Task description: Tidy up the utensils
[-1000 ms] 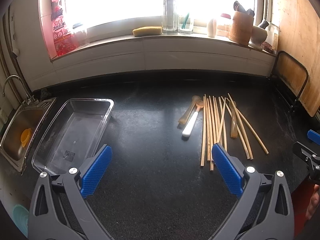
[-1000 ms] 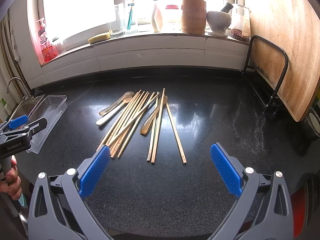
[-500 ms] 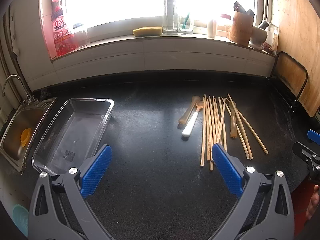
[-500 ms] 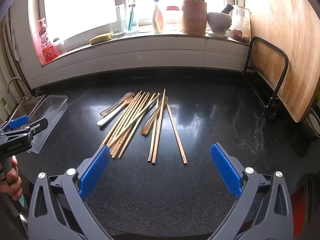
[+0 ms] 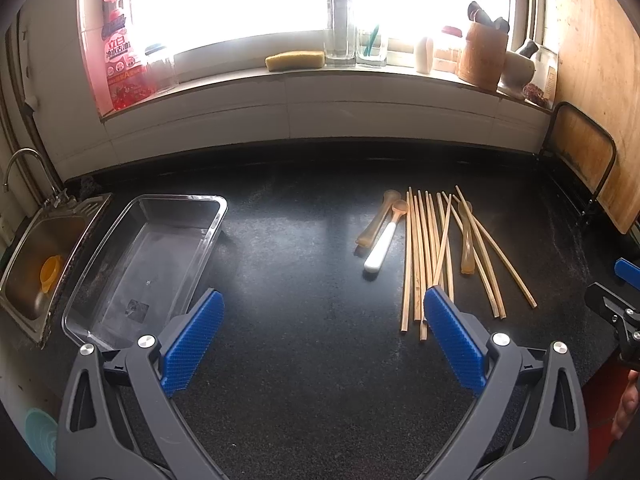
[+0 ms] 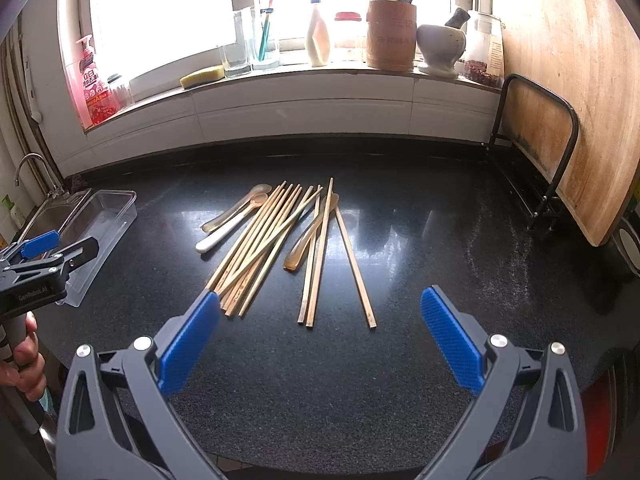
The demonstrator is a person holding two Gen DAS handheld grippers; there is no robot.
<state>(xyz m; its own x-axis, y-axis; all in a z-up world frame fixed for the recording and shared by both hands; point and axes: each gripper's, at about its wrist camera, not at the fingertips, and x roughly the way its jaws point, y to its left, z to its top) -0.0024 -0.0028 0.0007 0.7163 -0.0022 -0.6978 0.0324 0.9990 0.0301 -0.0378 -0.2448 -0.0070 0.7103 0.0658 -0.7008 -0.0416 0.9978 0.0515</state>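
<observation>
Grey tool, blue ribbed pads

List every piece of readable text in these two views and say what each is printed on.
"GenRobot.AI": on the side of the left claw, seen from the right wrist view.
"立白": large characters on the red detergent bottle on the windowsill; its smaller print is too blurred to read.
Wooden utensil holder: faint markings, unreadable.
Spice jar: label too small to read.
Chopsticks, clear tray: no text.
</observation>
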